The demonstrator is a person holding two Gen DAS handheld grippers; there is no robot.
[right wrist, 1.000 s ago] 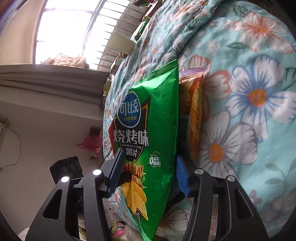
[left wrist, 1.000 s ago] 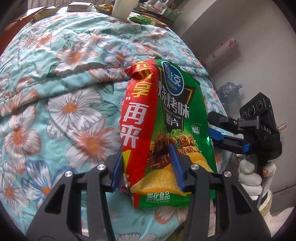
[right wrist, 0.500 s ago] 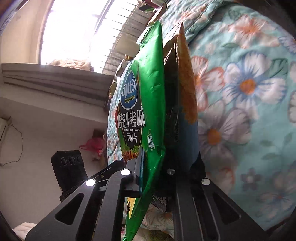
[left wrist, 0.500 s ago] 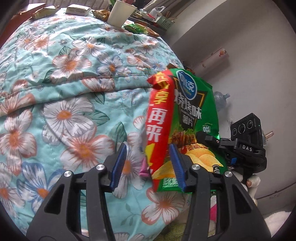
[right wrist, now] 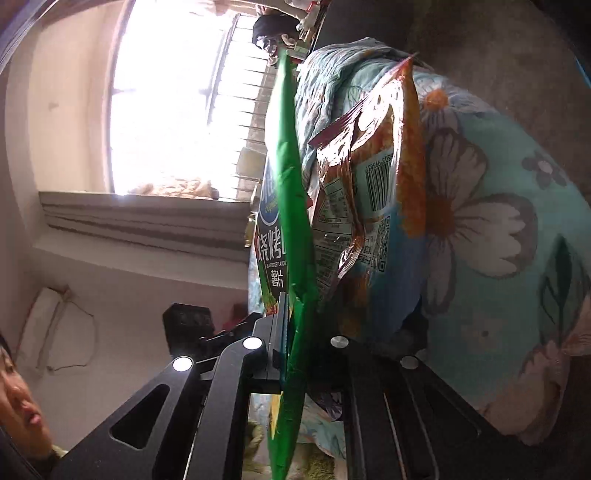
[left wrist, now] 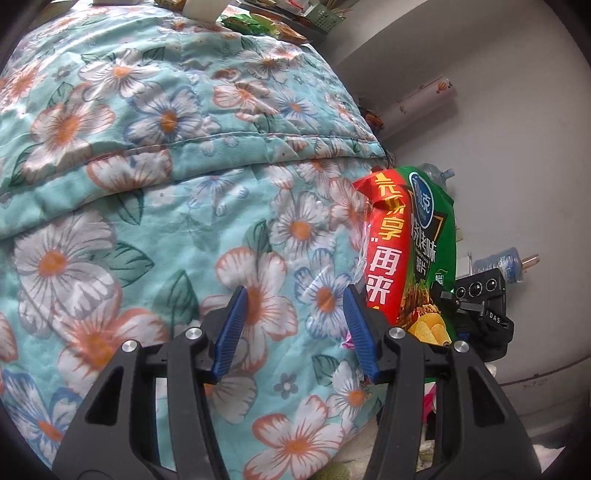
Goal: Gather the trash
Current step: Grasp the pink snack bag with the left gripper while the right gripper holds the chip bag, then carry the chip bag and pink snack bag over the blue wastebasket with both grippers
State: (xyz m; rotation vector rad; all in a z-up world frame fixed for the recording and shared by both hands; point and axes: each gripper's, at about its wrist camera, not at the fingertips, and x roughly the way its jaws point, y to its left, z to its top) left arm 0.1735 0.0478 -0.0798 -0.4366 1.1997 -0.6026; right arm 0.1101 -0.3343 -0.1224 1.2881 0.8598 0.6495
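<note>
A green chip bag (left wrist: 432, 254) and a red and orange snack bag (left wrist: 388, 243) hang together beside the floral quilt (left wrist: 147, 184). In the left wrist view my right gripper (left wrist: 448, 317) holds them at lower right. In the right wrist view the right gripper (right wrist: 306, 350) is shut on the green chip bag (right wrist: 291, 221), with the orange bag (right wrist: 373, 177) pressed behind it. My left gripper (left wrist: 291, 332) is open and empty, to the left of the bags, facing the quilt.
More wrappers (left wrist: 258, 24) and a white cup (left wrist: 201, 7) lie at the quilt's far end. A white wall (left wrist: 498, 129) and water bottles (left wrist: 498, 260) are on the right. A window (right wrist: 177, 103) and a person's face (right wrist: 22, 402) show in the right wrist view.
My left gripper let go of the bags and moved left. My right gripper closed on them and carried them right, off the quilt.
</note>
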